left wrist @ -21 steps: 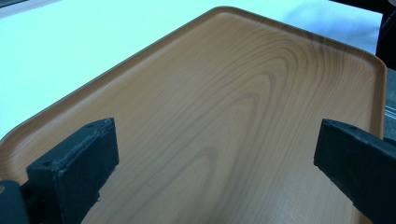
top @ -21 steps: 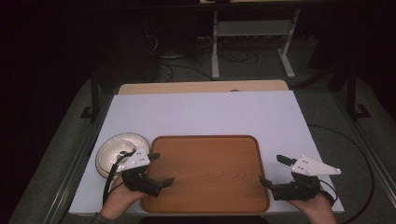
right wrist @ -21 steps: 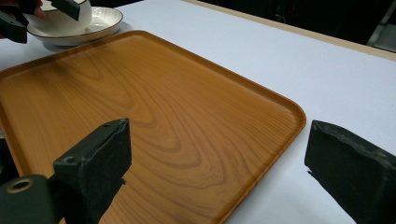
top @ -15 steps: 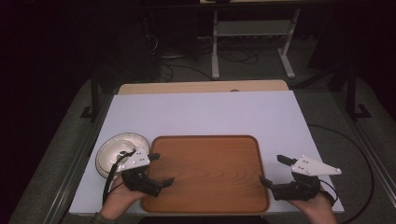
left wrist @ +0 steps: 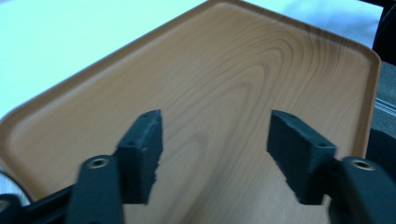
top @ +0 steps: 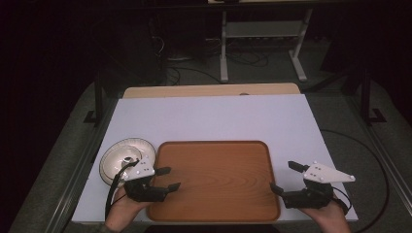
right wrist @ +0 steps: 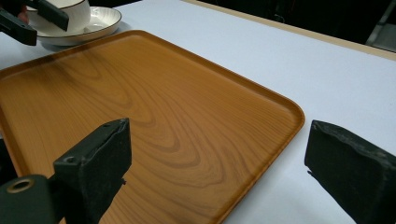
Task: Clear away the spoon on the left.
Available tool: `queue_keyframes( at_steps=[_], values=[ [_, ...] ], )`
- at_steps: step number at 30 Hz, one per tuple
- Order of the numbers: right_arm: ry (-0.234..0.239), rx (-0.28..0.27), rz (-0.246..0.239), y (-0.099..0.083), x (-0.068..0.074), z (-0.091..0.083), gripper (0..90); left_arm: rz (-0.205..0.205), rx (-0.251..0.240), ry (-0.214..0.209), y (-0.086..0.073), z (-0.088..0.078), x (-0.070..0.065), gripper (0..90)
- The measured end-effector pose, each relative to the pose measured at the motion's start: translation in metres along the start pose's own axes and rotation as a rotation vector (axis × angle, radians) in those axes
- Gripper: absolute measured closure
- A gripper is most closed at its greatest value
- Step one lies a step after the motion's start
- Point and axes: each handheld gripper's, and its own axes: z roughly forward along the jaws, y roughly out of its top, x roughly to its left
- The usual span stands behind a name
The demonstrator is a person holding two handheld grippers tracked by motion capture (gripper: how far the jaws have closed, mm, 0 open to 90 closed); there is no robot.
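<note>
The left gripper (top: 165,178) is held over the near left corner of the wooden tray (top: 214,179). Its two black jaws are apart, and nothing is between them. In the left gripper view only bare tray wood (left wrist: 224,93) is seen past the jaws. The jaws are not touching the tray.

The right gripper (top: 284,177) is held at the near right side of the tray. Its jaws are wide apart too, and nothing is gripped. In the right gripper view one jaw is seen over the tray (right wrist: 154,116) and the other over the white table (right wrist: 327,74), so the tray's right edge lies between them.

Compared with the pictures from a moment ago, almost nothing has been moved. Both grippers are found in the same spots, and the tray has not been shifted. So the work is judged to be just at its start, with both tools made ready at the two sides of the tray.

The tray is laid flat on the near middle of the table (top: 218,121). A white dish with a small cup in it (top: 124,158) is set just left of the tray, right beside the left gripper. It may be meant for the tray next, but it is not held yet.
</note>
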Motion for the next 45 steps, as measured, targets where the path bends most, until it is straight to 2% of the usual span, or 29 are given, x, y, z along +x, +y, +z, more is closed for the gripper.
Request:
queue_keyframes(
  at_steps=[3, 4, 5, 9, 10, 12, 13, 17, 27, 38, 45],
  values=[
    [-0.005, -0.005, -0.002, 0.0, -0.001, -0.001, 6.9, -0.011, 0.011, 0.002, -0.005, -0.004, -0.001, 50.0],
    [-0.005, -0.005, -0.002, 0.0, -0.001, -0.001, 6.9, -0.016, 0.013, 0.006, -0.006, -0.005, 0.0, 50.0],
    [-0.007, -0.006, 0.002, 0.0, -0.001, -0.002, 7.0, -0.024, 0.011, 0.007, -0.008, -0.008, 0.001, 56.5],
    [-0.007, -0.007, 0.0, 0.0, -0.001, -0.002, 7.0, -0.04, 0.009, 0.009, -0.009, -0.01, 0.003, 71.4],
    [-0.007, -0.007, 0.0, 0.0, -0.001, -0.002, 7.0, -0.047, 0.013, 0.008, -0.009, -0.01, 0.003, 71.4],
    [-0.005, -0.005, -0.003, 0.0, -0.001, -0.001, 7.2, -0.052, 0.025, 0.007, -0.009, -0.009, 0.004, 78.8],
    [-0.005, -0.005, -0.003, 0.0, -0.001, -0.001, 7.2, -0.051, 0.029, 0.007, -0.01, -0.009, 0.004, 78.8],
    [-0.004, -0.007, -0.006, 0.001, -0.001, -0.001, 7.2, -0.05, 0.033, -0.002, -0.011, -0.008, 0.002, 88.9],
    [-0.005, -0.01, -0.007, 0.001, 0.0, -0.001, 7.4, -0.033, 0.074, -0.033, -0.018, -0.001, 0.002, 89.2],
    [-0.009, -0.012, -0.004, 0.001, -0.001, -0.001, 7.4, -0.047, 0.079, -0.015, -0.023, -0.007, 0.01, 89.1],
    [-0.011, -0.014, -0.004, 0.002, -0.001, -0.001, 7.4, -0.071, 0.08, -0.006, -0.031, -0.016, 0.013, 89.2]
  ],
)
